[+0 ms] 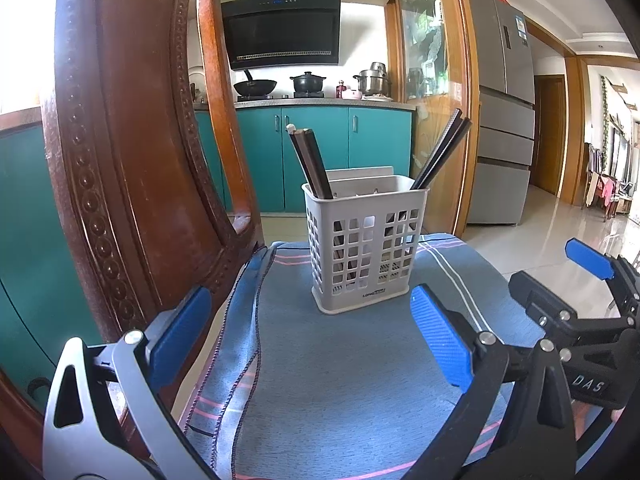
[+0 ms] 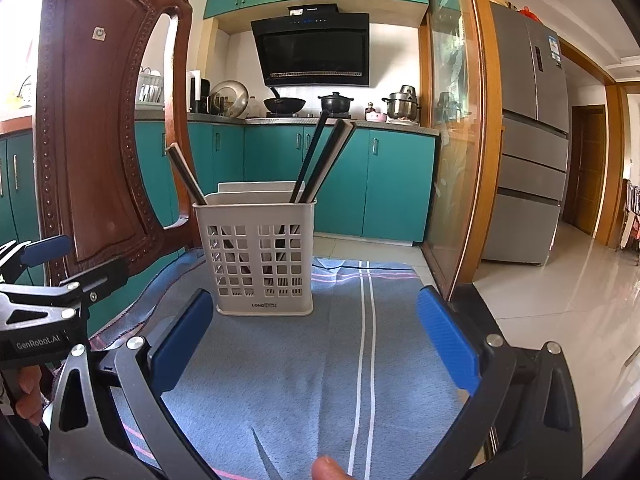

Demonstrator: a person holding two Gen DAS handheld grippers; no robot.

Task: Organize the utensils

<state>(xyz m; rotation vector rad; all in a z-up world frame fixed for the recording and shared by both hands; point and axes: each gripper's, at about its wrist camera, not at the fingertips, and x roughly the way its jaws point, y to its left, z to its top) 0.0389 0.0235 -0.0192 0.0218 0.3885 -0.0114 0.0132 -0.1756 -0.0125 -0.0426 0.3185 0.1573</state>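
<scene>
I have both grippers hovering side by side over the blue striped cloth (image 1: 340,360), the left gripper (image 1: 316,340) and the right gripper (image 2: 316,340) each spread wide and empty. Ahead of them the white slotted utensil holder (image 1: 366,248) stands upright on the cloth, with dark chopsticks (image 1: 310,162) leaning out at both ends. A carved wooden chair (image 2: 104,120) rises just left of it.

Left gripper (image 1: 310,340) low in the frame, blue fingers (image 1: 440,340) spread wide, nothing between them. Right gripper (image 2: 314,344) low too, wide open and holding nothing. Side by side, both pointing forward. Fingertip (image 2: 326,468) at the bottom edge.
</scene>
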